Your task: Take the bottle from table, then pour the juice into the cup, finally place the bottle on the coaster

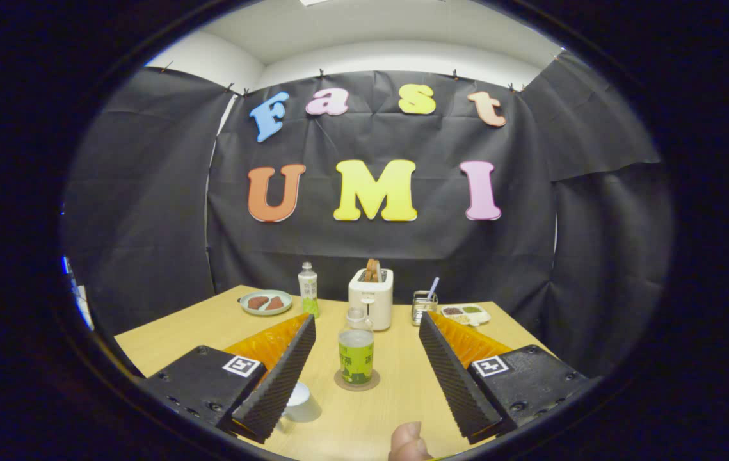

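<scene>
Bottle (356, 349) stood on coaster (356, 380) at twelve o'clock — gripper (367, 384) wide, empty, apparently released; cup (295, 398) at nine.

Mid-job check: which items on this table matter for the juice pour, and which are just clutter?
Job items: bottle, uncapped, standing on the coaster between the open gripper's fingers; white cup by the left finger.

Clutter: second capped bottle, plate of food, toaster, glass jar with straw, small sectioned dish.
</scene>
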{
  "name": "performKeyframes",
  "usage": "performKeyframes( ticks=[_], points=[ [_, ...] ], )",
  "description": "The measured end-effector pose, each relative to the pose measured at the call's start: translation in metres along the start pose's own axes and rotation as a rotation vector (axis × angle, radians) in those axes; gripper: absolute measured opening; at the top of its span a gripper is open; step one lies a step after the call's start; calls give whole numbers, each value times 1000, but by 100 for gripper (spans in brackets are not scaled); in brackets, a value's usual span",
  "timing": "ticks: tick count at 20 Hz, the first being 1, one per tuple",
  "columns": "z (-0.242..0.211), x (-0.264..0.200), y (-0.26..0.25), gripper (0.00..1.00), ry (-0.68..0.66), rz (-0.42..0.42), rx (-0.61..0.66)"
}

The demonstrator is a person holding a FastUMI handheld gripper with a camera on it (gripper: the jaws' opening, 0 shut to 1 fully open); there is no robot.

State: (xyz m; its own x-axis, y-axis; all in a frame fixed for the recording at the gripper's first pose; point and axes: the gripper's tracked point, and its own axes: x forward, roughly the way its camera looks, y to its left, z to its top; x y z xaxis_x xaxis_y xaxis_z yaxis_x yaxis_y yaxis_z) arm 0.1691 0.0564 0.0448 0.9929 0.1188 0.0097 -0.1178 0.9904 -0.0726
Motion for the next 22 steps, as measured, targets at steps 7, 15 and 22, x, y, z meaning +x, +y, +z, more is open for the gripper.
performKeyframes(
  ticks=[7, 15, 22],
  points=[
    [20, -128, -7, 100, -15, 4, 34],
    [-3, -207, -25, 100, 7, -37, 58],
    [-20, -232, -34, 100, -4, -40, 156]
  ],
)
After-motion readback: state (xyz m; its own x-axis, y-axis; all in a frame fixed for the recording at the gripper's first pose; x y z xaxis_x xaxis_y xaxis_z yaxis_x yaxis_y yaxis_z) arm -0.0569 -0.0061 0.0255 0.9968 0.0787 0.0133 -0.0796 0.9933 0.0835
